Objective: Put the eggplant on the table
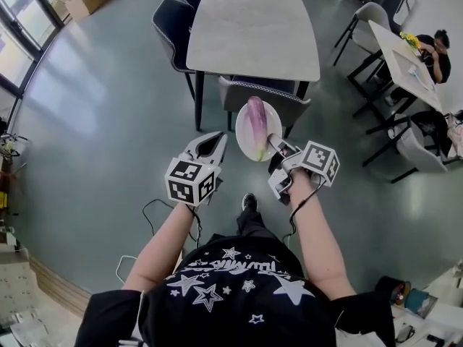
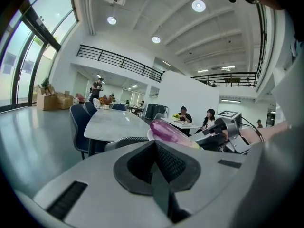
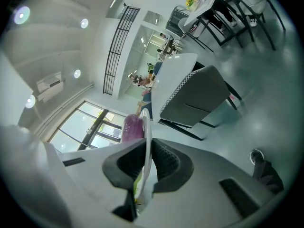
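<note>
The right tongs (image 1: 275, 143) pinch the rim of the round white plate (image 1: 241, 132), apparently to carry the long purple eggplant (image 1: 256, 125) lying on it, just short of the pale grey surface (image 1: 253, 27), while the left tongs (image 1: 210, 145) hang closed and empty.

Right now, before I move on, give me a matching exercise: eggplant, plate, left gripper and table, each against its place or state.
1 eggplant
2 plate
3 left gripper
4 table

A fingers shut, empty
B rim held by right gripper
C ahead, beyond a chair
D lying on the plate

Pairs: 1-D, 2-B, 3-A, 4-C
</note>
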A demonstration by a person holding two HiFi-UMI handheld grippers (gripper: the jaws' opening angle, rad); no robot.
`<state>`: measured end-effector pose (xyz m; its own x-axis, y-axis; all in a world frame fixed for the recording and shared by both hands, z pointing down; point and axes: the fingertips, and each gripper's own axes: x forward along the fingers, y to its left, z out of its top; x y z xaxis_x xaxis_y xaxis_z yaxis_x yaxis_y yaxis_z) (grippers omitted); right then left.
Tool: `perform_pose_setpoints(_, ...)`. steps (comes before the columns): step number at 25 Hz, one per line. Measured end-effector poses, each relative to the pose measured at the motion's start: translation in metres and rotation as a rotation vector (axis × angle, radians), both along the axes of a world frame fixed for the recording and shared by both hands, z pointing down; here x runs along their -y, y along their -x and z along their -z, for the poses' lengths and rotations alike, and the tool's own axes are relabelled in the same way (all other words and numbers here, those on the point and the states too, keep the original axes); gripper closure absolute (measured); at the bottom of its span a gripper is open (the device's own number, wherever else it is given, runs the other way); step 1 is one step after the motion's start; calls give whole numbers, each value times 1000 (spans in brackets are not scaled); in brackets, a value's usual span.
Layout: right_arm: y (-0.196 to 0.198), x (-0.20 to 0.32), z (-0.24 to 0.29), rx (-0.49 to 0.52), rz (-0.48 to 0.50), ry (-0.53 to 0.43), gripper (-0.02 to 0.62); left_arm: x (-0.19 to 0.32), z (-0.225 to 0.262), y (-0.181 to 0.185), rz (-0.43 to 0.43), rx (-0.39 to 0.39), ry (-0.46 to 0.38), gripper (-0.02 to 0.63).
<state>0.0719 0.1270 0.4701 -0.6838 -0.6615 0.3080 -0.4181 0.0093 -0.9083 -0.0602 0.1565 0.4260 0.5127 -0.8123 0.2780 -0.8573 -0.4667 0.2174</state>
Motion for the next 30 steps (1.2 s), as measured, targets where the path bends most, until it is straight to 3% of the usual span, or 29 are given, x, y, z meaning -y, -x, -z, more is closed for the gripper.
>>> perform_pose_setpoints(6,-11,69,9,-2,44,-16,565,69,10,-6,56,-4,-15,598)
perform_pose_setpoints(14,-22,133,12,21,98,-29,565,126,13,-18,109,13,-15,598)
perform_pose_setpoints(22,-43,175,7,21,132,-19,565,172,23,-30,161,18,-44,598)
perform_pose_setpoints(30,-26,199,5,31,145,-16,565,196,17,-16,165,24,-26,598)
